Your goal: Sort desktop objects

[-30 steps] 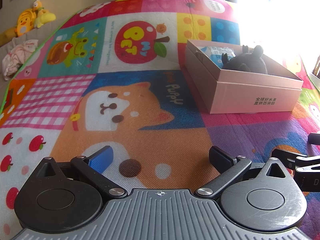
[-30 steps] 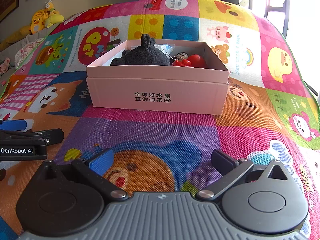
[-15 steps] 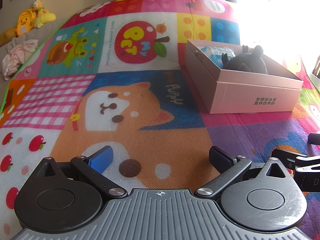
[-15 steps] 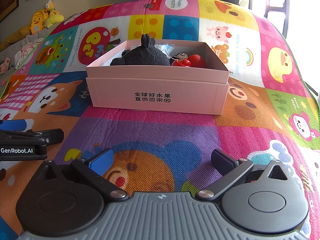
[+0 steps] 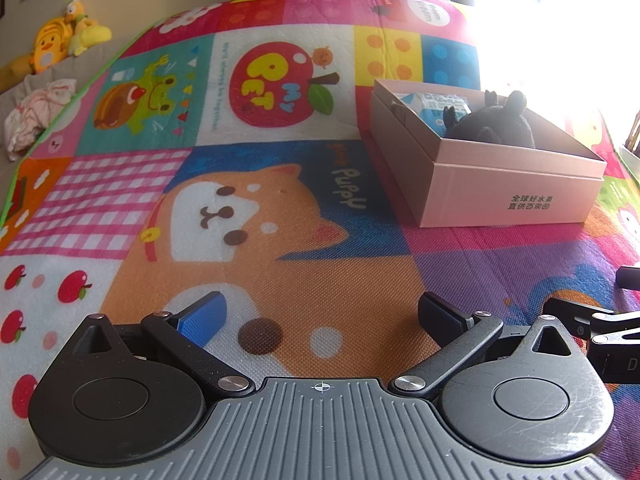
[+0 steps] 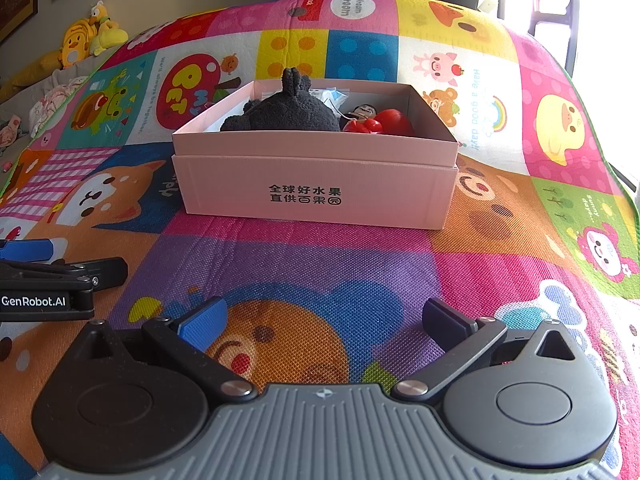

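A pink cardboard box (image 6: 316,190) stands on the colourful play mat, straight ahead in the right wrist view and at the right in the left wrist view (image 5: 512,196). Inside lie a black plush toy (image 6: 284,114), a red toy figure (image 6: 380,120) and a blue-and-white carton (image 5: 438,106). My left gripper (image 5: 322,314) is open and empty, low over the mat's dog picture. My right gripper (image 6: 324,318) is open and empty, low over the mat in front of the box. Each gripper shows at the other view's edge.
The play mat (image 5: 260,208) covers the whole surface. Yellow plush toys (image 5: 60,40) and a pale cloth bundle (image 5: 36,116) lie beyond its far left edge by the wall. Bright window light washes out the far right.
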